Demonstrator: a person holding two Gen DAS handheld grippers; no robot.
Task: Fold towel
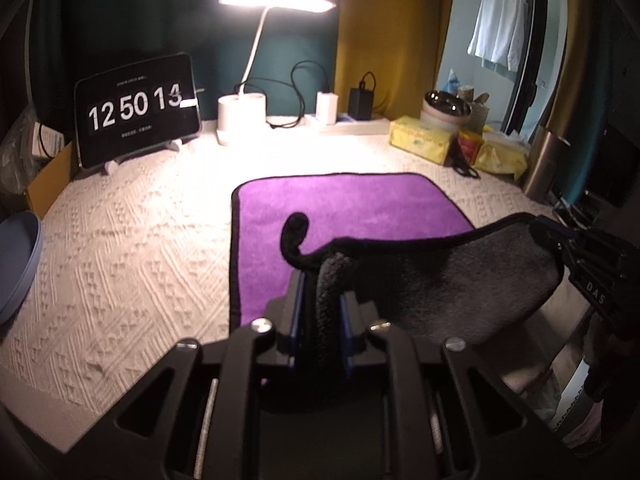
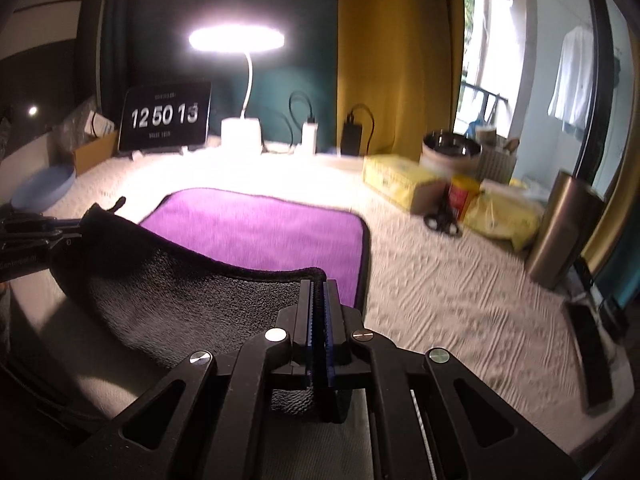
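A purple towel (image 1: 352, 208) with a black hem and a grey underside lies on the white textured tablecloth (image 1: 132, 248). Its near edge is lifted, so the grey underside (image 1: 460, 280) faces me. My left gripper (image 1: 322, 304) is shut on the near left corner, with the hem loop curling above it. My right gripper (image 2: 319, 296) is shut on the near right corner of the towel (image 2: 256, 232). Each gripper shows in the other's view, the right one (image 1: 560, 240) at the right and the left one (image 2: 68, 226) at the left. The far half lies flat.
A lit desk lamp (image 1: 256, 60), a clock display (image 1: 136, 108), chargers and cables stand along the back. Yellow packets (image 1: 424, 140), scissors (image 2: 442, 216), a bowl (image 2: 450, 148) and a metal cylinder (image 2: 560, 228) sit at the right. A blue plate (image 1: 18, 264) lies at the left edge.
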